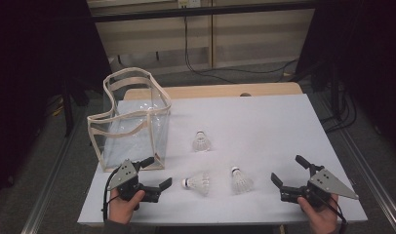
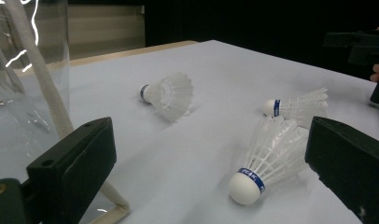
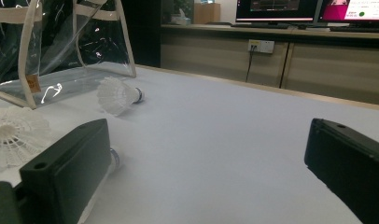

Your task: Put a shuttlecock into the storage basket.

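Note:
Three white shuttlecocks lie on the white table [image 1: 269, 126]: one toward the middle [image 1: 201, 142] and two nearer the front [image 1: 197, 183] [image 1: 241, 180]. A clear bag with cream trim [image 1: 130, 122] stands upright and open at the left. My left gripper [image 1: 158, 171] is open at the front left, just beside the bag's corner. In the left gripper view the nearest shuttlecock [image 2: 267, 161] lies close to the right-hand jaw, cork toward me. My right gripper [image 1: 287, 169] is open at the front right, with nothing between its jaws. In the right gripper view a shuttlecock [image 3: 15, 135] sits partly behind the left-hand jaw.
A wooden strip [image 1: 210, 91] runs along the table's far edge. Cables [image 1: 220, 73] trail on the floor beyond it, under pale cabinets [image 3: 271, 60]. Monitors [image 3: 313, 9] stand on a counter in the right gripper view. The table's right half is bare.

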